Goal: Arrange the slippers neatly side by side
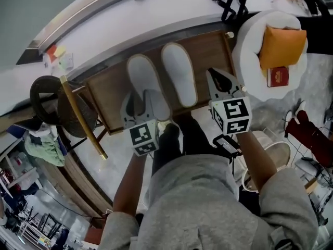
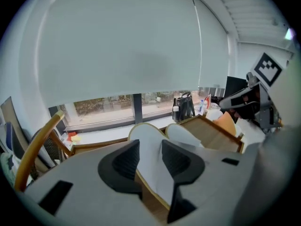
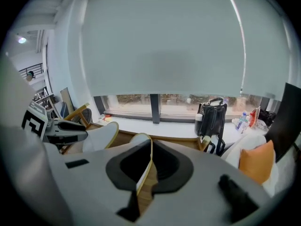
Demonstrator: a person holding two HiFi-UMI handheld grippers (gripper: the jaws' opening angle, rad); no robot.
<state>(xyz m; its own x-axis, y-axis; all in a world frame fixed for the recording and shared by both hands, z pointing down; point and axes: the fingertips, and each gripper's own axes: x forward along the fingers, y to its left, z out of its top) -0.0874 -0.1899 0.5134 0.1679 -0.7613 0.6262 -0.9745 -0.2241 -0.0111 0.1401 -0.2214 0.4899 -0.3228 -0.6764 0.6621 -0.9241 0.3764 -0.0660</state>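
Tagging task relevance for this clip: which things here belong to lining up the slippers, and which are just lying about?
Job: left slipper, open left gripper over it; right slipper, right gripper shut on its edge; wooden table under them.
Lying about: orange cushion, red box, black bag, wooden chair.

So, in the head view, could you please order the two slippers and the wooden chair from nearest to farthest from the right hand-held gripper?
1. Right slipper, just left of the right hand-held gripper.
2. Left slipper, one place further left.
3. Wooden chair, far left, beside the table.
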